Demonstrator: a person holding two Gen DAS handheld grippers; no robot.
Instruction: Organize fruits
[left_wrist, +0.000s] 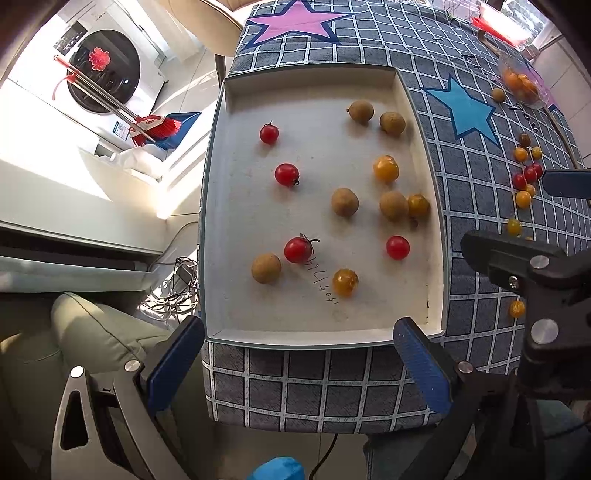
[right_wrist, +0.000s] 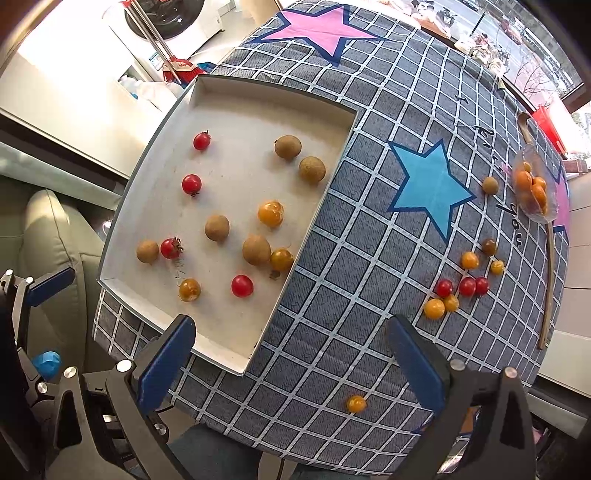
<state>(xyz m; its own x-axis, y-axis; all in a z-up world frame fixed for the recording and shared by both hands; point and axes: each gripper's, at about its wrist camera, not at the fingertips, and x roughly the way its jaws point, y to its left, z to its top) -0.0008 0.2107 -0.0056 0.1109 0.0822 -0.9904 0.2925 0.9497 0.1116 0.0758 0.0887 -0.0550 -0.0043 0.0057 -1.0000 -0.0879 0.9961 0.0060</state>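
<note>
A white tray (left_wrist: 236, 206) (right_wrist: 229, 350) lies on the checked tablecloth and holds several red cherry tomatoes (left_wrist: 286, 174) (right_wrist: 191, 184), brown longans (left_wrist: 344, 201) (right_wrist: 217, 228) and orange fruits (left_wrist: 385, 168) (right_wrist: 270, 213). More small fruits lie loose on the cloth to the right (right_wrist: 467, 286) (left_wrist: 523, 198), one orange fruit near the front edge (right_wrist: 356, 403). My left gripper (left_wrist: 301, 365) is open and empty at the tray's near edge. My right gripper (right_wrist: 291, 363) is open and empty over the cloth beside the tray's near corner.
A clear bag of orange fruits (right_wrist: 533, 188) (left_wrist: 521, 85) lies at the far right, with one longan (right_wrist: 490, 184) beside it. A wooden stick (right_wrist: 549, 280) runs along the right edge. A grey sofa (left_wrist: 92, 332) is left of the table.
</note>
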